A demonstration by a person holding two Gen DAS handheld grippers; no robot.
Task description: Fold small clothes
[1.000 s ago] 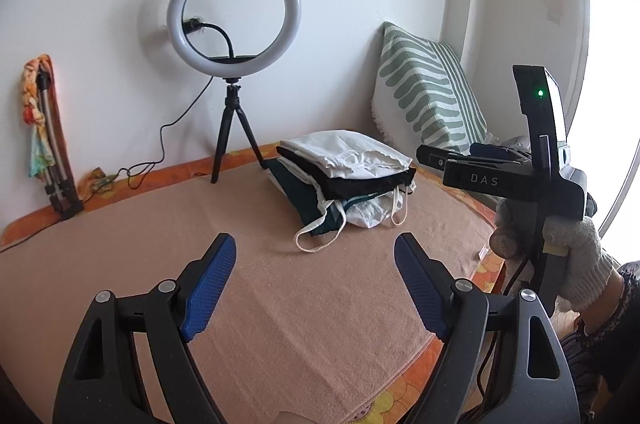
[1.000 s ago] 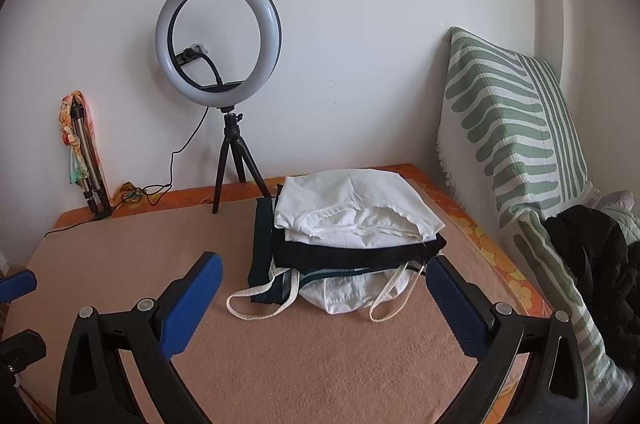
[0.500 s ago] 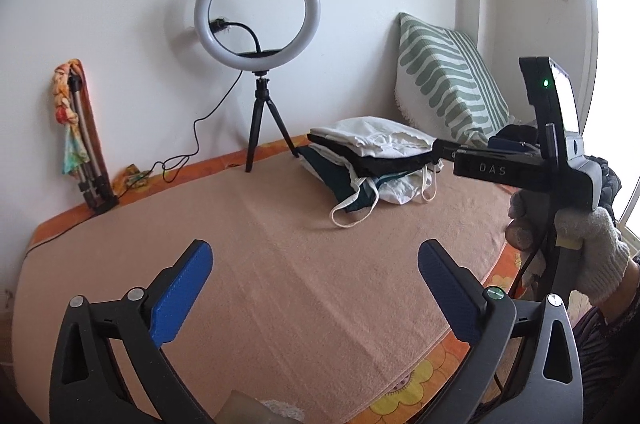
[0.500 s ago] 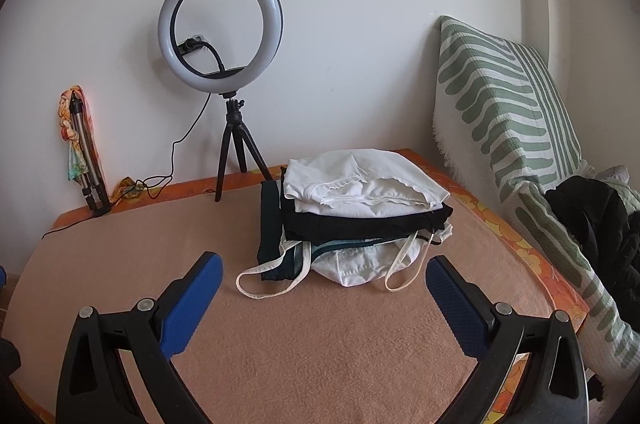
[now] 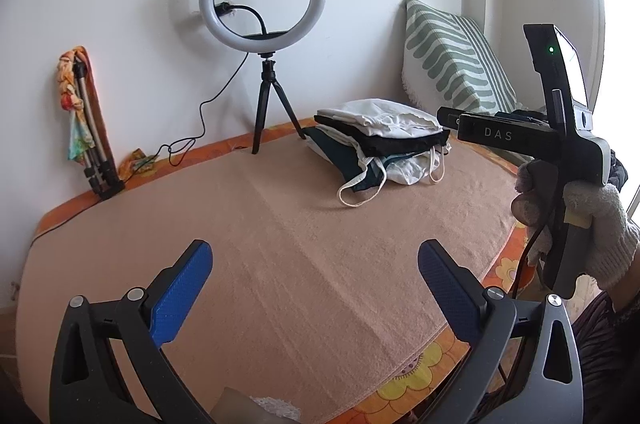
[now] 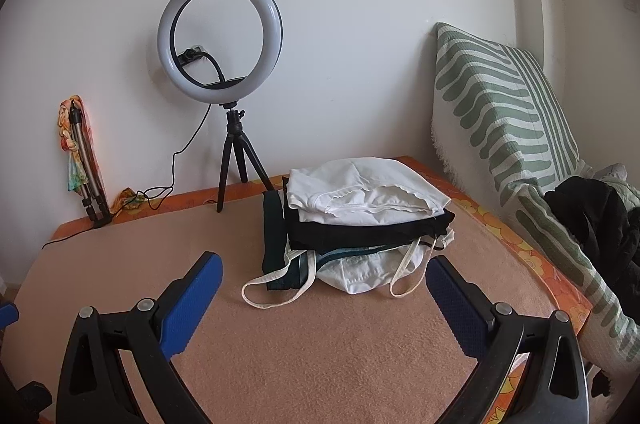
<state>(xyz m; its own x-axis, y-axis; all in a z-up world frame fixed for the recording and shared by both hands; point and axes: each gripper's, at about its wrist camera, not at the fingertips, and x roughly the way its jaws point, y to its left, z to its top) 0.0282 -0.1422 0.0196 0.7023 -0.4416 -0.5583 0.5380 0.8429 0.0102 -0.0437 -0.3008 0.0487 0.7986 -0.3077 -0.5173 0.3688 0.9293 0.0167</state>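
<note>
Both spread, empty — left gripper [image 5: 316, 280], right gripper [image 6: 324, 288] — near clothes stack [image 6: 360, 220]

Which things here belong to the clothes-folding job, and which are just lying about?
Part of the job:
- stack of folded clothes
- left gripper, open, holding nothing
- right gripper, open, holding nothing
- towel-covered surface

Just lying about:
- ring light on tripod
- folded tripod with scarf
- striped cushion
- dark garment heap, at the right edge
</note>
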